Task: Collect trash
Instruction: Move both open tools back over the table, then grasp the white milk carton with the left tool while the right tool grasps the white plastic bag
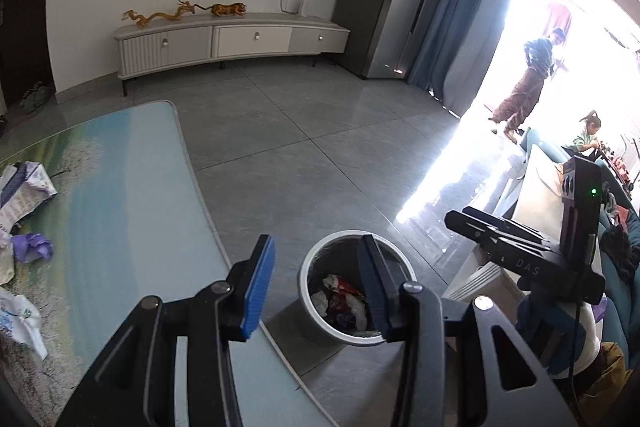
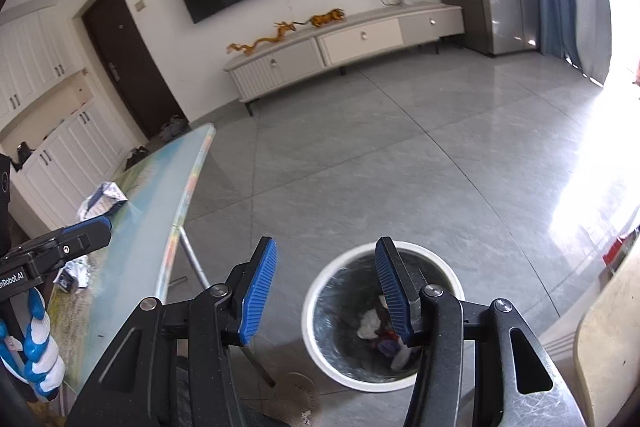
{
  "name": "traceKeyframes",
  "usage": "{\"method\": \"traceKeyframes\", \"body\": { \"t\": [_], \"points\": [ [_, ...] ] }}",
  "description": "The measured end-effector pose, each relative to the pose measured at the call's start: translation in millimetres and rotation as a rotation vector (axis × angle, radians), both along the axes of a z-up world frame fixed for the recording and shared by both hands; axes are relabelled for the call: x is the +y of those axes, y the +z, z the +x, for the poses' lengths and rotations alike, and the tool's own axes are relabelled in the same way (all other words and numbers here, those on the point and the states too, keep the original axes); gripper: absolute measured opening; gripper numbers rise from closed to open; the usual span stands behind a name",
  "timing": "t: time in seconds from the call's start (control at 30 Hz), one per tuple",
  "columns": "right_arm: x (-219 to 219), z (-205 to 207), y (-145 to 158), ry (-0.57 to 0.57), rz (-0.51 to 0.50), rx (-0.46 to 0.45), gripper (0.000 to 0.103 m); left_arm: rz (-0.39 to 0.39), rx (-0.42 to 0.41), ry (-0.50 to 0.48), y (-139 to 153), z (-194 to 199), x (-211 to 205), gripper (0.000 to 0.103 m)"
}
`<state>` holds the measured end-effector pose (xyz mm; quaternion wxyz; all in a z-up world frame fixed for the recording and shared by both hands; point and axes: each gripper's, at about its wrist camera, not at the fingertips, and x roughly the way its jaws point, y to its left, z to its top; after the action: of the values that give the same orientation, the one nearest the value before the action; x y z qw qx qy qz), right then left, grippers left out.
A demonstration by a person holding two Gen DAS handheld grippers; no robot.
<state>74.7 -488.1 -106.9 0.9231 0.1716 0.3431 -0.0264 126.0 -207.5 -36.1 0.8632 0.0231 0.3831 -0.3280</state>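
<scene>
The round white trash bin stands on the grey floor just off the table's edge, with crumpled wrappers and tissue inside. My left gripper hangs above the bin, open, with nothing between its blue pads. My right gripper is also over the bin, open and empty. In the left wrist view the right gripper shows at the right. Crumpled paper, a purple scrap and a white wad lie on the table.
The left gripper's side and a blue-and-white gloved hand show at the left. A low TV cabinet lines the far wall. Two people are by the bright doorway. A beige chair stands right of the bin.
</scene>
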Motion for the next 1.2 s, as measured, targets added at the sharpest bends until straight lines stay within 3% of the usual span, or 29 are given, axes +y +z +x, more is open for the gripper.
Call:
{"method": "traceKeyframes", "body": {
  "t": [0.3, 0.63, 0.77, 0.9, 1.2],
  "points": [
    [60.8, 10.8, 37.3, 0.119, -0.039, -0.068, 0.057, -0.042, -0.051, 0.155, 21.8, -13.9, 101.4, 0.050],
    [119.8, 11.7, 63.8, 0.196, -0.081, -0.096, 0.062, -0.088, -0.062, 0.320, 20.0, -23.1, 216.8, 0.055],
    [144.3, 13.5, 73.7, 0.241, -0.095, -0.111, 0.063, -0.092, -0.071, 0.392, 15.2, -27.9, 263.5, 0.058],
    [169.9, 18.0, 80.7, 0.297, -0.112, -0.122, 0.072, -0.087, -0.056, 0.462, 4.5, -27.8, 301.8, 0.060],
    [223.6, 38.7, 75.3, 0.420, -0.126, -0.114, 0.081, -0.034, 0.000, 0.600, -23.8, -13.5, 368.2, 0.062]
  ]
}}
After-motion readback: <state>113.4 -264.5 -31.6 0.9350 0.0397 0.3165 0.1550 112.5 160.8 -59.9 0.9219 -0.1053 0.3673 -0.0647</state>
